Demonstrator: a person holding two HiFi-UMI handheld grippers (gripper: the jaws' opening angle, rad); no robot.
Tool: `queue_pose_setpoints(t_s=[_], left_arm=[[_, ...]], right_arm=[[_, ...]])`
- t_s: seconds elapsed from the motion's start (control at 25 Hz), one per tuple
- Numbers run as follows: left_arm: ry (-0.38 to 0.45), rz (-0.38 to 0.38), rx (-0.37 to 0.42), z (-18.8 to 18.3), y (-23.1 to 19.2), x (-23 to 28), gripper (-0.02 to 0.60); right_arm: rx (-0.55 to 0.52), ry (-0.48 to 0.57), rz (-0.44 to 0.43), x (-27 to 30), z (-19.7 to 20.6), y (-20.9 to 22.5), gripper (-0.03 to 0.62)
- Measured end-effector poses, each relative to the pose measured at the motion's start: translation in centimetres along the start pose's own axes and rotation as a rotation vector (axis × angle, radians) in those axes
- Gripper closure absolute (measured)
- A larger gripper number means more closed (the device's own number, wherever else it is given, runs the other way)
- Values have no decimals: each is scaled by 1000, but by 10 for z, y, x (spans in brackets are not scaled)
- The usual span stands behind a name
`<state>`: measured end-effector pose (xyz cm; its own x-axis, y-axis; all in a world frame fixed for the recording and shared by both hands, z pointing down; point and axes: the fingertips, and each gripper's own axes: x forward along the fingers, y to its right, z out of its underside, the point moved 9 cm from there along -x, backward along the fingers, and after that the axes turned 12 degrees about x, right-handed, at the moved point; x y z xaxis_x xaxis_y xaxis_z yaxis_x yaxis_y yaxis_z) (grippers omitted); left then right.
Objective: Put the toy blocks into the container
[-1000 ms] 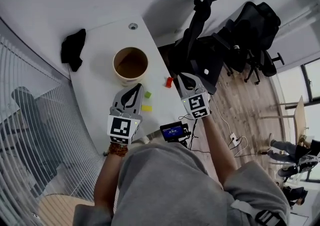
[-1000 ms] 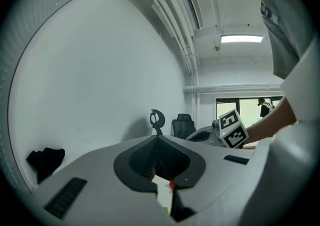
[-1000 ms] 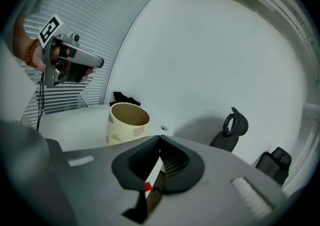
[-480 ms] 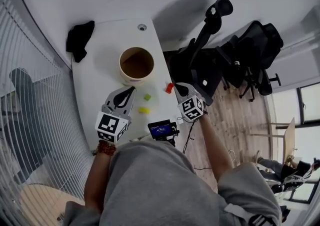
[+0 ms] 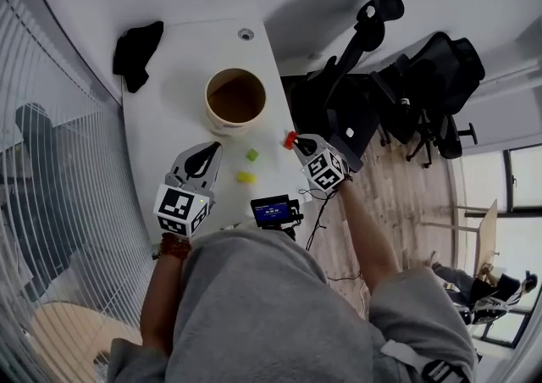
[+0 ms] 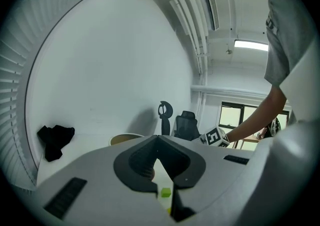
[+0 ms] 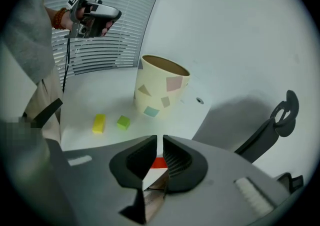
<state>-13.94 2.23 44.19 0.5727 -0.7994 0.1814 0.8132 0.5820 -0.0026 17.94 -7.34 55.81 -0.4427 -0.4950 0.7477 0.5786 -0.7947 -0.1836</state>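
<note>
Red block [image 7: 159, 163] lies by the edge of the white table [image 5: 169, 119], showing through the narrow slit of the right gripper [image 7: 160, 139], whose jaws have just been opening (nothing is pinched between them); green block [image 5: 251, 154] and yellow block [image 5: 246, 176] lie between the two grippers, just short of the paper cup [image 7: 155, 101]; left gripper [image 6: 158, 138] hovers with its jaws together, empty.

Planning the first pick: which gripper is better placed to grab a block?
Right. The right gripper points down at the red block, seen through the gap of its jaws, which have just been opening; nothing is gripped yet. The left gripper is shut, short of the green block.
</note>
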Motion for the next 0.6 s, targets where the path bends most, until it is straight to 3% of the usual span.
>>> queue_pose_setpoints(t_s=[0.36,0.6], left_arm=[[-12,-18,-18,7,-5,0,574],[-23,-46,-35,10,-13,-7,574]], right_arm=[[25,-138,-3,33,25,-7,543],[-16,-205,-2,47,37,-17,526]])
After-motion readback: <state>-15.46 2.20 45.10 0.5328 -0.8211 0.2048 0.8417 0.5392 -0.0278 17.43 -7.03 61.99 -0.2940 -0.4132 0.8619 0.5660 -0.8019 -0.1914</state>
